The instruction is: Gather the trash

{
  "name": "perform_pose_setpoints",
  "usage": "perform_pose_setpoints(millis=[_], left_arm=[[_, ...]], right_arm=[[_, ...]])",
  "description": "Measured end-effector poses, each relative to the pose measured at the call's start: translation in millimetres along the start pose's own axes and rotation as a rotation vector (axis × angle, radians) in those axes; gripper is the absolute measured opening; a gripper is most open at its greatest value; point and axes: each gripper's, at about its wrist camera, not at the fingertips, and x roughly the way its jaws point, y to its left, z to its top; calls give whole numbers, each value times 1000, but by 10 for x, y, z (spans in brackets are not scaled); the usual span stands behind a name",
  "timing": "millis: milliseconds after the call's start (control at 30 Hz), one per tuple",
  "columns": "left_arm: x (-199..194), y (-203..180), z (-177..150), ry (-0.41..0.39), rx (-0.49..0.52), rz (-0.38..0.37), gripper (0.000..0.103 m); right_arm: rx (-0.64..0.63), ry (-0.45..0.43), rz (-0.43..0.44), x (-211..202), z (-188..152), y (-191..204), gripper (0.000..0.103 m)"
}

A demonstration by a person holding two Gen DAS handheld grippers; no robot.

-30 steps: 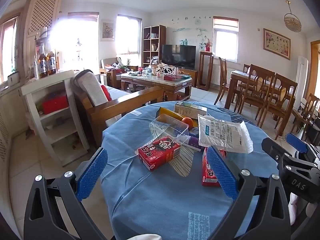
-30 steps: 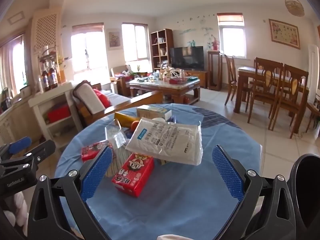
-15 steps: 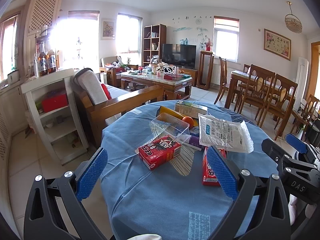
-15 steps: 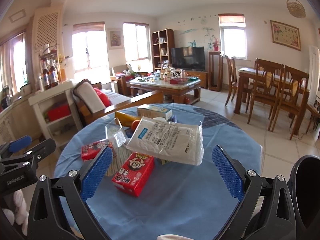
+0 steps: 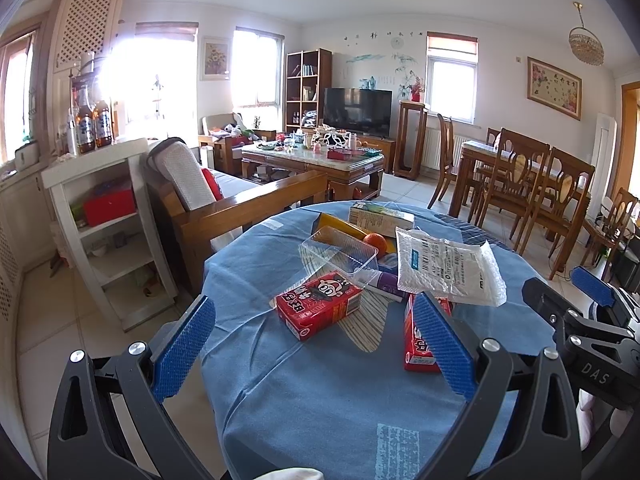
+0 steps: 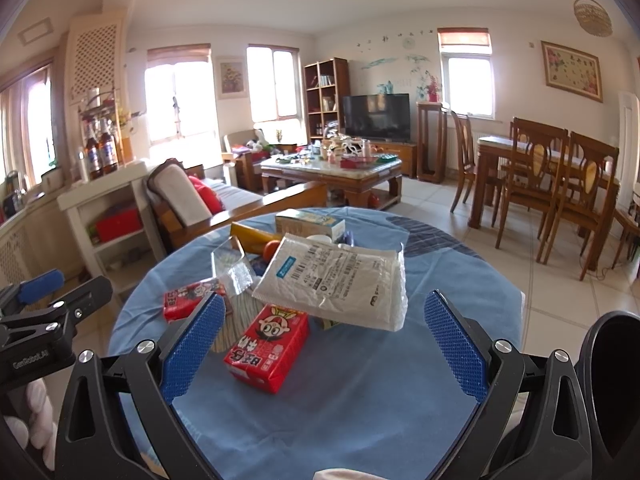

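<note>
Your left gripper point(image 5: 316, 344) and right gripper point(image 6: 324, 342) both hover over the near edge of a round worktop point(image 5: 340, 392) draped in blue cloth, jaws spread wide and holding nothing. The trash sits in a loose cluster toward the middle and far side of the worktop, ahead of both grippers. Nearest your left gripper lies a red snack box point(image 5: 320, 304) printed with a cartoon face; a second red box point(image 6: 268, 350) lies just ahead of your right gripper, its far end tucked under a crumpled white plastic mailer bag point(image 6: 336, 280) that rests on top of other items. A clear plastic tray point(image 5: 340, 250) sits tilted behind the first box, with an orange fruit point(image 5: 377, 242) just beyond it, beside a yellow packet point(image 5: 340, 224) and a pale carton point(image 5: 380, 218) at the far edge. A purple item point(image 5: 386, 280) peeks out from under the bag; what it is cannot be made out. Beyond the worktop, a wooden sofa point(image 5: 240, 204), a cluttered coffee table point(image 5: 316, 160), a television point(image 5: 357, 112) and a dining set point(image 5: 528, 184) fill the sunlit living room.
</note>
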Motion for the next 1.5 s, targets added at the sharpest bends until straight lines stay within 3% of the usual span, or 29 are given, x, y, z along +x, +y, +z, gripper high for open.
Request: perform_pose_setpoints(millis=[1500], left_arm=[[13, 20, -42, 7, -1, 1, 98]], right_arm=[[-10, 18, -4, 91, -95, 2, 98]])
